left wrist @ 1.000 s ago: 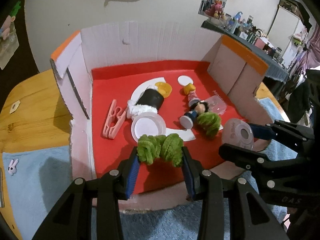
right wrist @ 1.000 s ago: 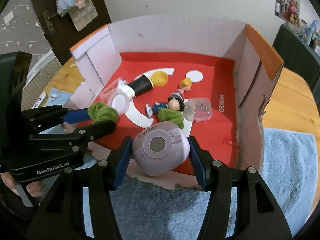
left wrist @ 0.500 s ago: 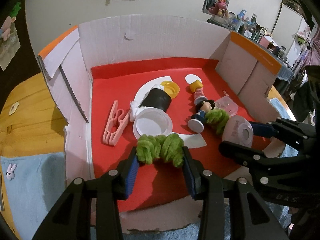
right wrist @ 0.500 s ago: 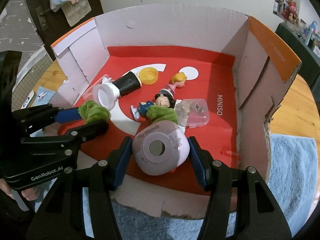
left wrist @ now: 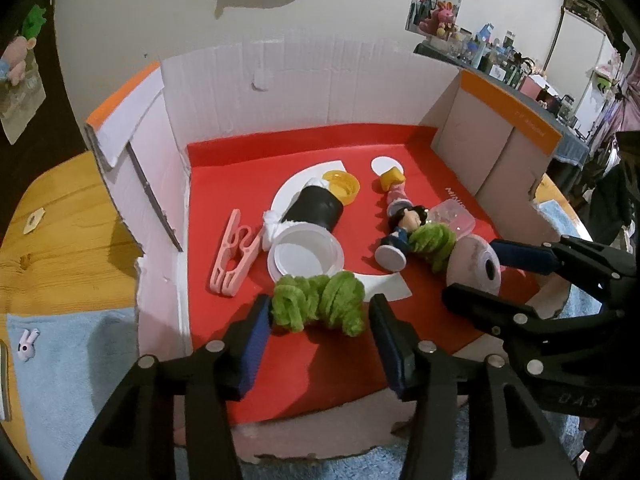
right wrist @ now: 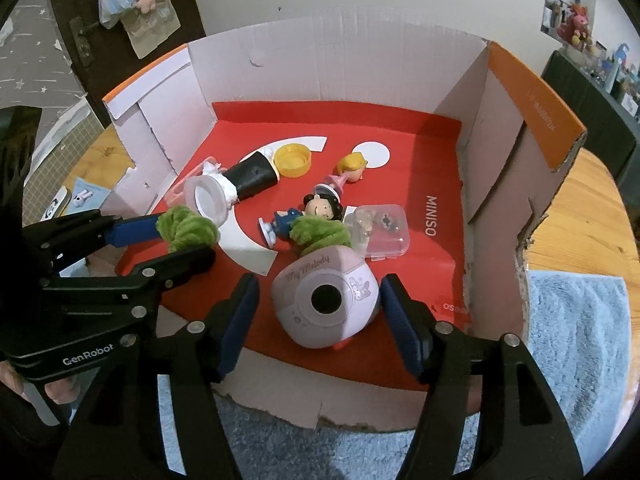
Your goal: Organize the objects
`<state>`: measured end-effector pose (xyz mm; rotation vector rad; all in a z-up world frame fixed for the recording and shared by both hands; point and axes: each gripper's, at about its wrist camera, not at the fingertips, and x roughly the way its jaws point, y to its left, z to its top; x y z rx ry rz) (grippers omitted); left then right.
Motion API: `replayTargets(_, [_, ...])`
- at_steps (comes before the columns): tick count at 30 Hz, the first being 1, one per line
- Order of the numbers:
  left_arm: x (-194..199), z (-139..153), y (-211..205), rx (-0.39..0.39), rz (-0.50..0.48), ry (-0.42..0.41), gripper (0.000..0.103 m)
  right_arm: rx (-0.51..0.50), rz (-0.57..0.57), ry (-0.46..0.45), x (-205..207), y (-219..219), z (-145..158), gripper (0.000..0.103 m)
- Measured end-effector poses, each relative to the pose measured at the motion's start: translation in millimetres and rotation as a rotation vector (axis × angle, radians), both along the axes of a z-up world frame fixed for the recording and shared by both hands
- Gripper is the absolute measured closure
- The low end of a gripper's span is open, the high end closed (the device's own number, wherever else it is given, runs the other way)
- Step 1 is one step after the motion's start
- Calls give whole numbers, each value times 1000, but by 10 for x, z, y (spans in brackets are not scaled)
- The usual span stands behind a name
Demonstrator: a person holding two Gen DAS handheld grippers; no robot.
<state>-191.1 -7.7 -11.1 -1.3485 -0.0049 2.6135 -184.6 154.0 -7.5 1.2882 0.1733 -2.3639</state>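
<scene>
Table [right wrist: 580, 216]: wooden top, partly under a blue towel [right wrist: 576, 332] at the near side; it carries the box.
Box [left wrist: 328, 84]: open cardboard tray with white walls, orange-edged flaps and a red floor; the near wall is folded flat.
Left gripper [left wrist: 318, 326]: jaws opening over the near left part of the red floor; the green fuzzy coil lies between them, the right pad clear of it, the left pad at its edge.
Right gripper [right wrist: 320, 320]: jaws opening, a gap on both sides of the toy camera between them.
Toy camera [right wrist: 326, 300]: lilac and white, round lens facing up, resting on the red floor near the front edge.
Bottle [left wrist: 308, 220]: black, lying on its side, white cap end toward the front.
Green fuzzy coil [left wrist: 316, 304]: on the floor just in front of the bottle.
Second green coil [right wrist: 320, 234]: against the far side of the toy camera.
Clear case [right wrist: 380, 230]: just right of the second coil.
Dark-haired figure [right wrist: 308, 214]: lying down, touching the second coil.
Pink clip [left wrist: 234, 254]: left of the bottle.
Yellow cap [right wrist: 294, 158]: at the bottle's far end.
Blond figure [right wrist: 350, 168]: beyond the dark-haired one.
</scene>
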Motion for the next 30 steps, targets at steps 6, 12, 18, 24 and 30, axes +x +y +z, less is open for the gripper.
replayTargets(6, [124, 144, -17, -36, 37, 72, 21, -16, -7, 30, 105, 50, 105, 38])
replayTargets(12, [287, 284, -135, -8, 80, 119, 0, -36, -22, 59, 263, 118, 196, 36])
replayTargets(18, [454, 291, -171, 65, 79, 103, 0, -36, -34, 92, 467, 155, 245, 36])
replayTargets(24, [700, 302, -119, 59, 86, 141, 0, -60, -41, 118, 676, 213, 352, 29])
replayTargets(30, [856, 195, -76, 0, 118, 137, 0, -76, -54, 105, 847, 272, 284, 29])
